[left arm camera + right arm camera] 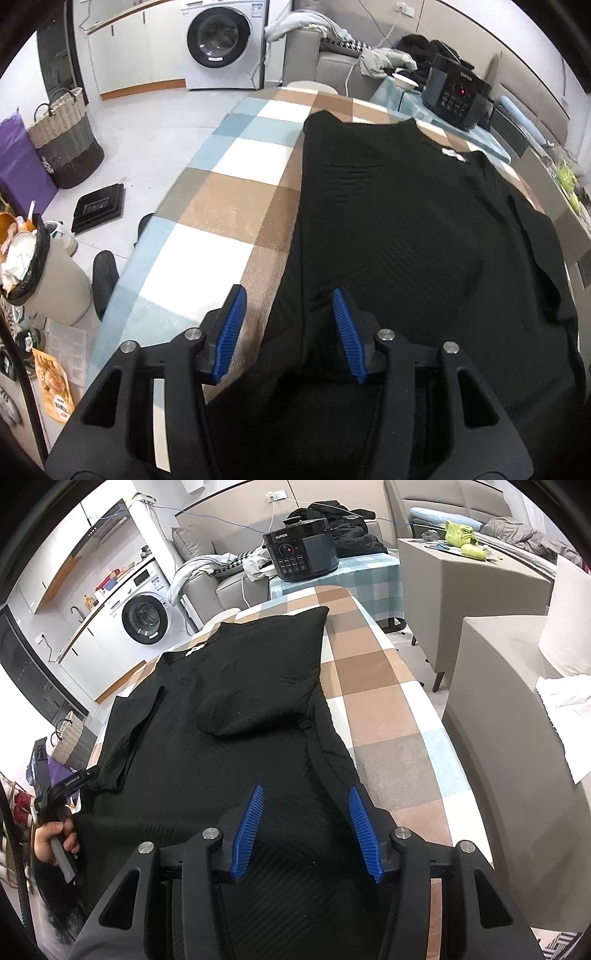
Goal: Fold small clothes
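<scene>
A black ribbed top (406, 221) lies flat on a checkered blanket (221, 206), with its collar and white label (452, 153) at the far end. In the right wrist view the top (229, 686) has one sleeve folded onto its body. My left gripper (289, 295) is open over the near left edge of the top, and the hem's edge runs between its blue pads (229, 332). My right gripper (306, 790) is open over the near right edge, with black fabric between its pads (364, 834). A hand (51, 834) holding the left gripper shows at the left of that view.
A black pressure cooker (301, 554) stands on a small table beyond the blanket's far end. Grey cabinets (498, 701) stand to the right. On the floor to the left are a woven basket (66, 140), a full bin (44, 273) and a black tray (98, 208).
</scene>
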Available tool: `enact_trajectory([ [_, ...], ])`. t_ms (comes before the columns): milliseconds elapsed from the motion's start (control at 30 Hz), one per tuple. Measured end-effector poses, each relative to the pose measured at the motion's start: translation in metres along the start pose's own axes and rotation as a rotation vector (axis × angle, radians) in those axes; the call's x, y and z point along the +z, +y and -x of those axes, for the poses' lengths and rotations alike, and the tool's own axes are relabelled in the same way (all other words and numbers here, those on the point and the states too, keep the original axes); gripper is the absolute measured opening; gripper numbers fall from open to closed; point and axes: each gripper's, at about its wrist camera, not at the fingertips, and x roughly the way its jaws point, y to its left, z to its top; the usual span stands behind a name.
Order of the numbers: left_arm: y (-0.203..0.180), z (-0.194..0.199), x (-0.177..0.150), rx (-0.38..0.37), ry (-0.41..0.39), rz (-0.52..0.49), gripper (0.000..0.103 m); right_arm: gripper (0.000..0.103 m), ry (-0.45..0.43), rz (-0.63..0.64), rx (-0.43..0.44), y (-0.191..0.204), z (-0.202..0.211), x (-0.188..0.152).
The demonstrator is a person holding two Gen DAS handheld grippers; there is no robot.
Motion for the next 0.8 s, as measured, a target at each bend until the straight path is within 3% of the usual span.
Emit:
enact_trajectory([
  [33, -0.001, -0.005, 0.001, -0.004, 0.005, -0.008, 0.024, 0.05, 0.001, -0.003, -0.003, -0.001, 0.0, 0.0],
  [133, -0.008, -0.008, 0.001, -0.019, -0.039, -0.047, 0.007, 0.05, 0.007, -0.009, -0.013, -0.003, -0.002, 0.0],
  [300, 0.012, 0.003, 0.013, -0.061, -0.105, 0.076, 0.006, 0.05, 0.009, -0.009, -0.013, -0.004, -0.002, 0.0],
  [467, 0.023, -0.009, 0.016, -0.054, -0.034, 0.132, 0.006, 0.05, 0.016, -0.013, -0.013, -0.007, -0.003, 0.0],
  [700, 0.025, 0.019, 0.001, -0.058, -0.038, 0.144, 0.025, 0.051, 0.021, 0.004, 0.006, -0.01, 0.012, -0.013],
  [800, 0.029, 0.047, -0.014, -0.063, -0.063, 0.151, 0.05, 0.06, 0.015, 0.007, 0.014, -0.013, 0.021, -0.023],
])
